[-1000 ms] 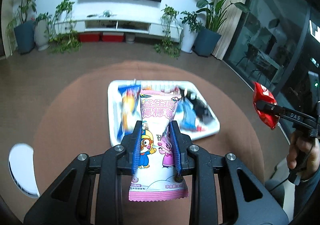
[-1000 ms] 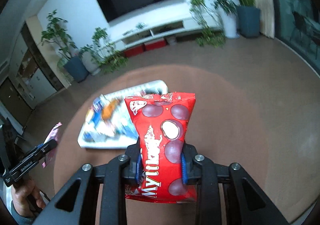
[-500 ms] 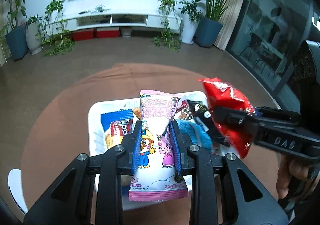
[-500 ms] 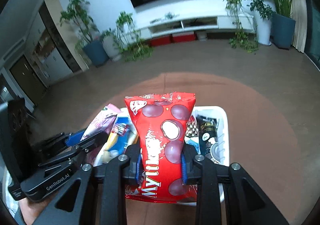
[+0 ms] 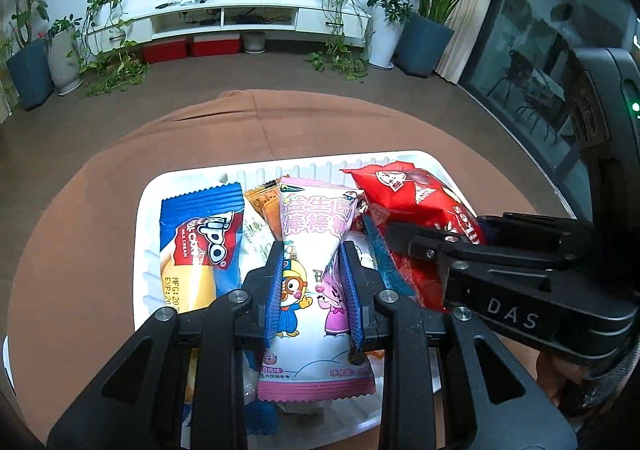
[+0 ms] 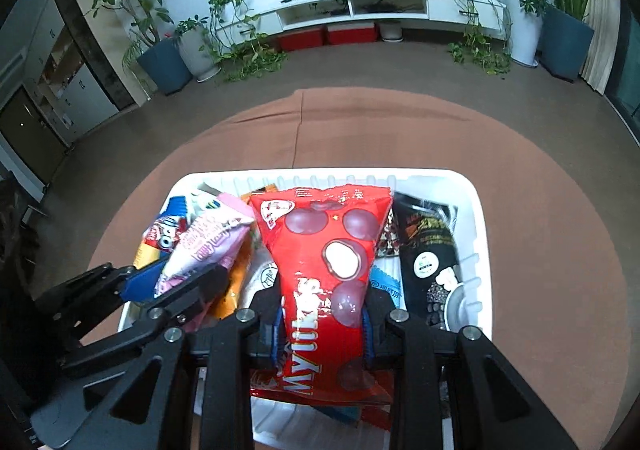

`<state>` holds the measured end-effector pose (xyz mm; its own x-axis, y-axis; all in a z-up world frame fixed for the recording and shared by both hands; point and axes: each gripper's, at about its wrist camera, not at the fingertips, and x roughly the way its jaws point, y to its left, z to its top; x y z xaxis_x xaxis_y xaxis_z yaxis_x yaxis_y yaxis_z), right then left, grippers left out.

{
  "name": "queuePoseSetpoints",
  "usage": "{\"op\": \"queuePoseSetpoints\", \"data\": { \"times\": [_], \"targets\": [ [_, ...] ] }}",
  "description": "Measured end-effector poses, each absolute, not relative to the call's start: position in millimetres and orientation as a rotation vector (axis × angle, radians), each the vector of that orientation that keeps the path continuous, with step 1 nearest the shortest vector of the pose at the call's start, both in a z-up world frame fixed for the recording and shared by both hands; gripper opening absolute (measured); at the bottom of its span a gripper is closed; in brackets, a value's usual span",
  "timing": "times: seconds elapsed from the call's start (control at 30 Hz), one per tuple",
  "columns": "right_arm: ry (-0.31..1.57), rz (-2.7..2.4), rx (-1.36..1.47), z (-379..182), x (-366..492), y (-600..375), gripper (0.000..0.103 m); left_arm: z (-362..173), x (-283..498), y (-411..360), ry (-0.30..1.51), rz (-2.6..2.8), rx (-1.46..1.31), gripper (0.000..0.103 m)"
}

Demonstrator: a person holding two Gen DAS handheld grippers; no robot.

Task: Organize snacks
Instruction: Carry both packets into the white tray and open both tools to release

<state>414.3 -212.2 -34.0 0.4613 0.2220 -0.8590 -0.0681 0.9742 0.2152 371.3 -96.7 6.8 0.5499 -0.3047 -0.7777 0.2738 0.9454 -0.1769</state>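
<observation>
Holding a pink snack packet [image 5: 316, 246] upright, the left gripper [image 5: 314, 286] is pinching it across its lower middle, the blue pads pressed in on both sides so the film is narrowing to a waist between them. Its sealed bottom edge is hanging below the jaws and its printed top is standing above them, over the white tray [image 5: 140, 250]. Gripping a red chocolate bag [image 6: 324, 270] in the same way, the right gripper [image 6: 322, 324] is squeezing it near its lower third, with the wider top fanning out above the pads and the crimped bottom hanging beneath. Both sets of jaws are standing nearly closed, each clamped on its own packet.

Both packets are looking light and soft, with glossy film that is likely slippery, so a hold across the body seems safer than one on a sealed edge. The red bag is probably holding loose round pieces that could shift or crack under hard squeezing.

Both packets are hanging just above the tray, which is sitting on the brown round surface [image 6: 540, 250] and is already crowded: a blue wafer pack [image 5: 200, 246] is lying at its left, a black packet [image 6: 430, 250] at its right.
</observation>
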Motion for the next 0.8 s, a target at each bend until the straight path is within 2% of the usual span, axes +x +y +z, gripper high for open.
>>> {"op": "queuePoseSetpoints", "data": {
  "times": [0.43,0.8],
  "targets": [
    [1.092,0.161,0.127,-49,415,-203,0.032,-31,385,-100,0.959,-0.324,-0.065,0.025],
    [1.102,0.154,0.153,-49,414,-211,0.036,-37,383,-96,0.922,-0.349,-0.102,0.026]
  ]
}}
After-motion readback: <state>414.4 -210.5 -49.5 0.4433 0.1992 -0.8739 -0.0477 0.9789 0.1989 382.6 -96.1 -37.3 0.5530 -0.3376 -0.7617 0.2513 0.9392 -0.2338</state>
